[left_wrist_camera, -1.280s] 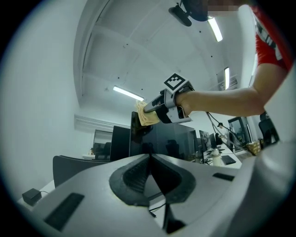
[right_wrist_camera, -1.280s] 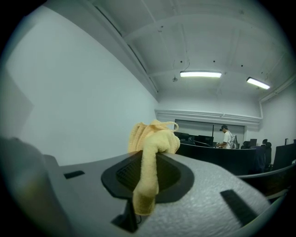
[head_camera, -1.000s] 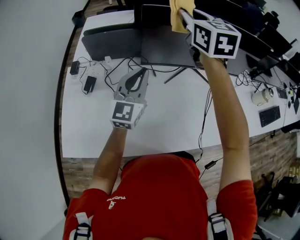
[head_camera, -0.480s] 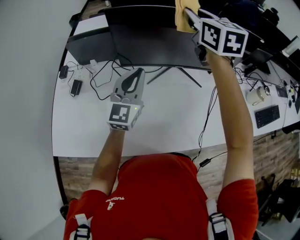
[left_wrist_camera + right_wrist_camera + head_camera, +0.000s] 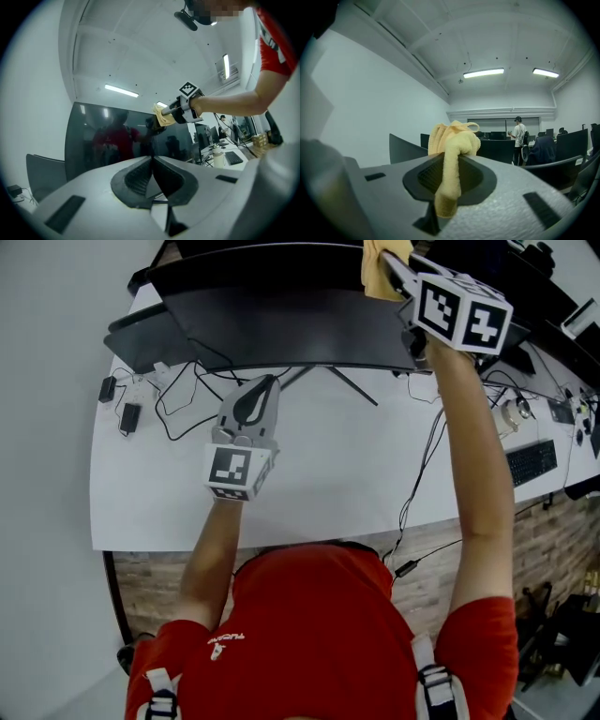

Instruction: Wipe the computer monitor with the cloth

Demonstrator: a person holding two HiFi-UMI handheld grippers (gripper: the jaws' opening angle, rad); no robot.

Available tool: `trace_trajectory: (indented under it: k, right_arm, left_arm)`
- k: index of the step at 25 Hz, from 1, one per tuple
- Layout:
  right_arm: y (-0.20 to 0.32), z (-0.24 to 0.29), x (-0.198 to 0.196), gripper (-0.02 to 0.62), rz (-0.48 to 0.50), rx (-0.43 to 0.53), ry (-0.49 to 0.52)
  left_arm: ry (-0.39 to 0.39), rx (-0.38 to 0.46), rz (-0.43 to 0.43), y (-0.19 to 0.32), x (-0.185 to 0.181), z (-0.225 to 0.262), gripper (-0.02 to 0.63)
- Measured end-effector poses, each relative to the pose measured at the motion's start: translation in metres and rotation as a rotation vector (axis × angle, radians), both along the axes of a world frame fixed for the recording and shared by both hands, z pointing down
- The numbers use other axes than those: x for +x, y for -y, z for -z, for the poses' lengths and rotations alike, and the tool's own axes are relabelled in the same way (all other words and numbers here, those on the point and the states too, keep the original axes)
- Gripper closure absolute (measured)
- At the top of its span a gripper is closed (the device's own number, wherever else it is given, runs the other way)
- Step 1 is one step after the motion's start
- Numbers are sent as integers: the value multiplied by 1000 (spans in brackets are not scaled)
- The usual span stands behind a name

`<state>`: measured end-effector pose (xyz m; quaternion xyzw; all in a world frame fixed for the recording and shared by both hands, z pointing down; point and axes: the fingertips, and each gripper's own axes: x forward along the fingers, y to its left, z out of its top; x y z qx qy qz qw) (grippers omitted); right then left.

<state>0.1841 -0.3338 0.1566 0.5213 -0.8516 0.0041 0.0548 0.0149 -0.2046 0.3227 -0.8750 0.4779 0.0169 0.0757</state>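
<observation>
The cloth [image 5: 377, 276], judged soft and light, is pinched at its bunched middle by the closed right tool [image 5: 449, 173] at the monitor's [image 5: 281, 329] upper edge. The left tool [image 5: 152, 180] is held closed and empty above the desk [image 5: 328, 474].

Yellow cloth [image 5: 379, 273] cut by head view's top edge, right claw [image 5: 389, 265] tips buried in it, second monitor [image 5: 141, 338] partly behind the monitor [image 5: 281, 324], distant person [image 5: 518, 133] too small for detail

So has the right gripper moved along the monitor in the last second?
Yes. Against the stand, the right gripper with the cloth has slid rightward along the top of the monitor.
</observation>
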Motion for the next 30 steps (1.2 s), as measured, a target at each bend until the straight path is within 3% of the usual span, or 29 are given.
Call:
trace_trajectory:
  k: [15,30]
  right_arm:
    - [-3,-3,144,531,-32,0,-8]
    - [-6,-5,245,531,-77,-19,49]
  left_arm:
    - [17,4,11,-4,104,-2,591]
    - [37,0,-28,6,176,0,591]
